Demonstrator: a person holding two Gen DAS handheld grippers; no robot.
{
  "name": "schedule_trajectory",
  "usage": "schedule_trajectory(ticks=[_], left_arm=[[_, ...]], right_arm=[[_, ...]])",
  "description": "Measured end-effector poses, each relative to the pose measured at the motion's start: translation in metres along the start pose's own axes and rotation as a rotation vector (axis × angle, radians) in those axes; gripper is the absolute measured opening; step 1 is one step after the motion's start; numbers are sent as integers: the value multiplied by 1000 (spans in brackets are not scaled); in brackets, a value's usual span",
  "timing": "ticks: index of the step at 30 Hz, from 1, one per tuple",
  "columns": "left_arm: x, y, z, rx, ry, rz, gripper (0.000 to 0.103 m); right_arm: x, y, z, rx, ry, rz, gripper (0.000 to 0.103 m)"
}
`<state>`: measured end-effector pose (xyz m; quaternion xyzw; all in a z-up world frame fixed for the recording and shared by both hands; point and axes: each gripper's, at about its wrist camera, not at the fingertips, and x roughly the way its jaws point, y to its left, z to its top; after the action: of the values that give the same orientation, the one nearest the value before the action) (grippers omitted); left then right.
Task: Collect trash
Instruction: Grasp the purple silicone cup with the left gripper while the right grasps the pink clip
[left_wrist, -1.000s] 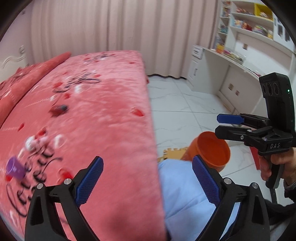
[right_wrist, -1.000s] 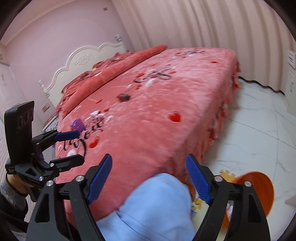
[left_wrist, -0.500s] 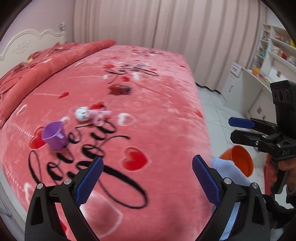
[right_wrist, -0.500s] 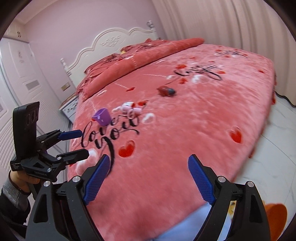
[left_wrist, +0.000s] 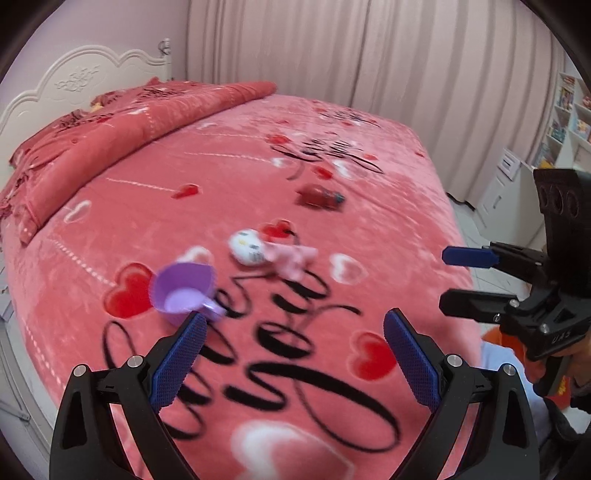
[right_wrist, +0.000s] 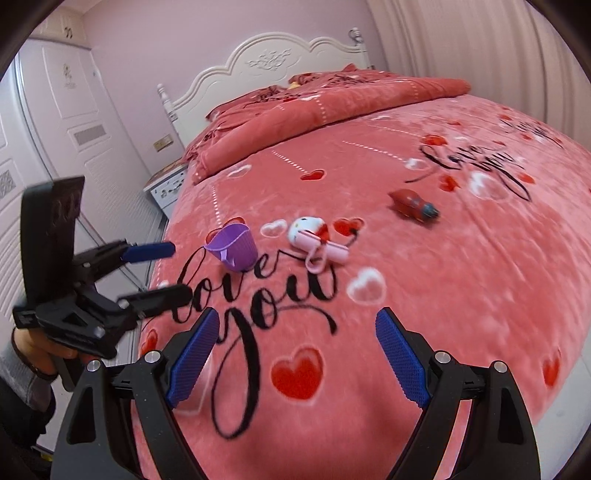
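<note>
On the pink bed (left_wrist: 369, 236) (right_wrist: 461, 295) lie a purple cup (left_wrist: 183, 293) (right_wrist: 234, 248), a white and pink cat-faced toy (left_wrist: 269, 251) (right_wrist: 317, 236) and a small red toy (left_wrist: 319, 195) (right_wrist: 413, 204). My left gripper (left_wrist: 293, 349) is open and empty, just short of the purple cup; it also shows in the right wrist view (right_wrist: 166, 271). My right gripper (right_wrist: 295, 354) is open and empty above the bed's near part; it also shows in the left wrist view (left_wrist: 454, 280).
A folded pink quilt (right_wrist: 314, 107) and white headboard (right_wrist: 280, 55) are at the far end. A nightstand (right_wrist: 168, 188) and white door (right_wrist: 55, 110) stand left of the bed. Curtains (left_wrist: 369, 55), a desk and shelves (left_wrist: 569, 122) are to the right. An orange bin's rim (left_wrist: 491, 336) shows behind the right gripper.
Both grippers have swung left from the floor and orange bin toward the bed's middle. The three items on the bed are now closer. Both stay open.
</note>
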<state>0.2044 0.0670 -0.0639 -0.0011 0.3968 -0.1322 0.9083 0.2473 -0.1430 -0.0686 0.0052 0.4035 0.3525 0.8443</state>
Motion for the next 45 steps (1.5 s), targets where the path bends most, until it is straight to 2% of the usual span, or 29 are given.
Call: schedule_trajectory(ticks=[5,11,18,22,27,34,35,37,42,43,45], left_arm=[[10,34,3,-18,24,62,95],[35,63,2,-41,64,87,95],[68,86,4,-61,92,70,95],[84,91,5,-58,107,52,95],[94,94,5,-58,106,32,95],[101,100,5,-47,90,-6,95],[102,100,6,-45,87,-7,90],[103,101,7,-44,80,-25,82],[108,101,9,-40,81,-33,81],[107,100,10,-33,82,-36,81],[103,98,9,-22,80,-44,80]], right_arm=[[38,-2,16,-19,28,13,85],[74,-6,27,-24,51,22,85],[114,-7,38,-86,78,-1,85],[138,-9,45,-157,88,-53,85],[163,-17,51,-175,100,-57,85],[180,-19,51,-201,129,-34,62],[181,-19,51,-201,129,-32,57],[181,-20,51,-202,122,-21,52],[180,-15,51,-242,113,-26,39],[176,-16,52,-230,102,-14,33],[169,-17,52,-208,93,6,33]])
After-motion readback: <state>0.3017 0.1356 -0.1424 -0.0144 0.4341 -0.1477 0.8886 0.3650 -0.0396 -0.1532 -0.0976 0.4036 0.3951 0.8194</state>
